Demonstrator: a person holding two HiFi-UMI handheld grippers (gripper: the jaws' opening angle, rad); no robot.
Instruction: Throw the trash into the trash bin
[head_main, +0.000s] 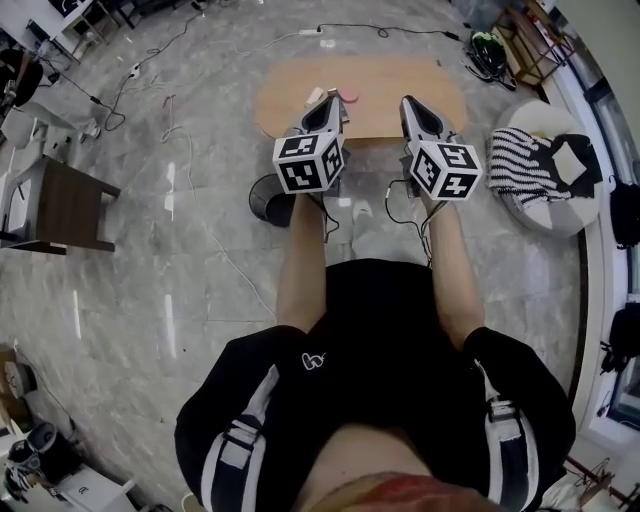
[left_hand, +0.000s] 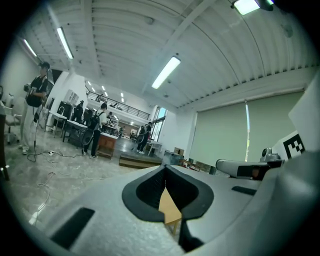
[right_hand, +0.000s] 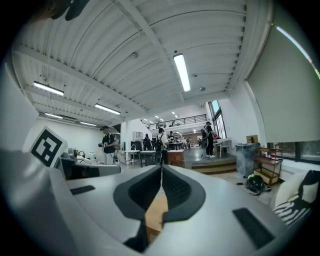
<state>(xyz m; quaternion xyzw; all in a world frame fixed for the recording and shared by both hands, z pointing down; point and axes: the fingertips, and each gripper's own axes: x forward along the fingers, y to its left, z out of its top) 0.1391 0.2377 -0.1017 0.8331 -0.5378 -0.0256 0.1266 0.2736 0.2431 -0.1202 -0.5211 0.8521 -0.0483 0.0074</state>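
- The bin (head_main: 268, 203) is half hidden. The left gripper (head_main: 334, 103), with its cube (head_main: 310, 162) and the forearm behind it, covers the bin's right side, so only a dark round rim and some mesh wall show.
- The trash is tough to read from above. There are 2 small bits on the table (head_main: 385, 80), a white scrap (head_main: 315, 96) and a pink piece (head_main: 349, 95) just beside it. What they are, I can't tell.
- Neither gripper view catches the trash or the bin. Each shows only a sliver of wooden tabletop below its pads, plus ceiling and far-off people.
- The bin stands on the floor by the table's near left corner. The trash lies on the table's left half, just beside the left gripper's tip.
- The left gripper's pads are pressed together at the tip with nothing between them. It points level over the table's near edge.
- The right gripper (head_main: 407, 101) is closed as well and empty. It is level, alongside the left but apart from it, nearer the table's middle.
- Both forearms reach straight forward, roughly parallel.
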